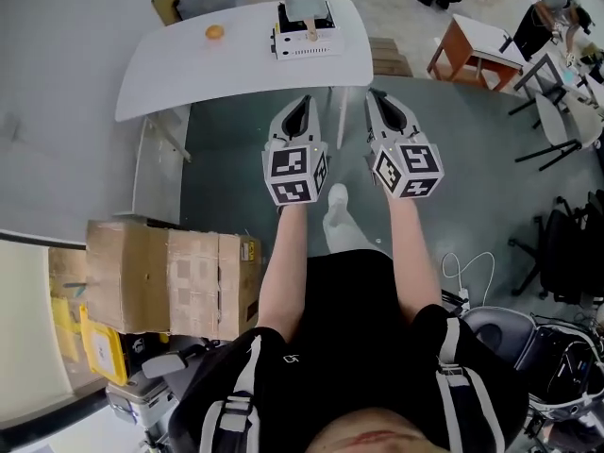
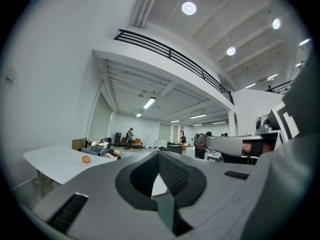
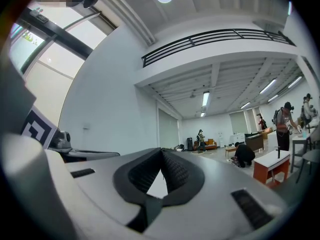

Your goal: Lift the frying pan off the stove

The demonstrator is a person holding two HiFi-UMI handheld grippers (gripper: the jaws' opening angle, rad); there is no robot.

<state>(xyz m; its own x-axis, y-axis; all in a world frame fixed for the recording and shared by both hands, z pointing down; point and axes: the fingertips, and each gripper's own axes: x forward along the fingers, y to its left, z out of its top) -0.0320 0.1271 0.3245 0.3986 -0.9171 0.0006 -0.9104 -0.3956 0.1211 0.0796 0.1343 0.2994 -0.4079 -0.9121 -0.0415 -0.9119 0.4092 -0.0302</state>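
Observation:
In the head view a white stove (image 1: 305,45) stands on the far side of a white table (image 1: 189,64). On the stove sits a grey frying pan (image 1: 307,8), its handle pointing towards me. Both grippers are held level over the floor, short of the table's near edge. My left gripper (image 1: 303,102) is shut with nothing in it, and so is my right gripper (image 1: 374,94). The left gripper view shows its shut jaws (image 2: 159,153) and the table (image 2: 50,161). The right gripper view shows its shut jaws (image 3: 161,150). Neither gripper view shows the pan.
An orange (image 1: 215,32) lies on the table left of the stove, also seen as the orange (image 2: 86,159). Cardboard boxes (image 1: 170,276) sit on the floor at my left. A small red-legged table (image 1: 472,50) and chairs (image 1: 566,121) stand at the right.

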